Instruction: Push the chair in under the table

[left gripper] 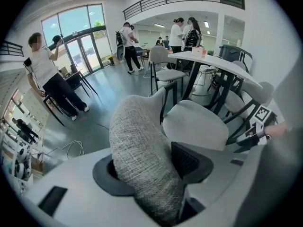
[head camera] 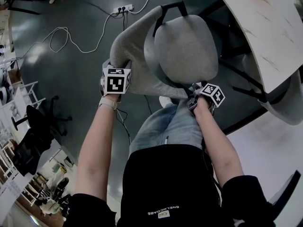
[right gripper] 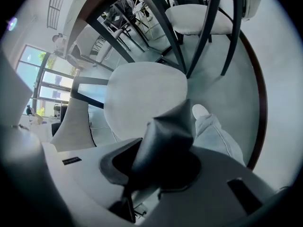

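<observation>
A grey fabric chair stands in front of me, its seat facing the white marble table at the upper right. Its curved backrest wraps round the near side. My left gripper is at the backrest's left end; in the left gripper view the woven fabric fills the gap in the left gripper, both pads against it. My right gripper is at the backrest's right end. There a dark pointed edge of the chair sits in the right gripper, held.
A second grey chair is tucked at the table's near right. A power strip and white cable lie on the dark floor beyond. My own legs stand right behind the chair. A black office chair is at left. People stand far off.
</observation>
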{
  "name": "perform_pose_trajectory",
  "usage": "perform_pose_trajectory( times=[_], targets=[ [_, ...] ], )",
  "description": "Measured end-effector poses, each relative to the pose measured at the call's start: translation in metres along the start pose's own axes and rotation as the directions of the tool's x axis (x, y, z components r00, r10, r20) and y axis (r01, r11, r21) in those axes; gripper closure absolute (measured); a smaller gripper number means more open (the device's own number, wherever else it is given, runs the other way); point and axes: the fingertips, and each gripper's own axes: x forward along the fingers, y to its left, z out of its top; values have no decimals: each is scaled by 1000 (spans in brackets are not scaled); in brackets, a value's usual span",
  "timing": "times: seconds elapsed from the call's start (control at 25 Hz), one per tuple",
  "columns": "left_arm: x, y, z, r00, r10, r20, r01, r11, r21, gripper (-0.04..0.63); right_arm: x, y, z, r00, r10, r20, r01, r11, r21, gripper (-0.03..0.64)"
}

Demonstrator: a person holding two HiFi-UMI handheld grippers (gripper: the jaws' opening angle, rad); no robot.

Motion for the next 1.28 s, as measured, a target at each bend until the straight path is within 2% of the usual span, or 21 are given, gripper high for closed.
perform_pose_trajectory(
  times=[0.28, 0.36, 0.48, 1.28],
  targets=[
    [5, -17, 13, 1000, 18, -11, -18, 1000, -21, 362, -4, 2, 36, 999, 28, 29, -27, 999, -26, 500],
    [5, -19, 18, 1000, 22, -18, -22, 1000, -10, 362, -5, 2, 40, 1000, 17, 14, -16, 1000, -25, 500],
    [8, -24, 19, 999, 26, -19, -26, 999, -32, 363, -5, 0, 48, 1000, -1, -2, 1, 1000, -23, 505],
    [20, -82, 68, 999, 37, -11, -37, 996, -82, 362, -25, -12, 142, 1000, -26, 14, 27, 998, -59, 515]
  ],
)
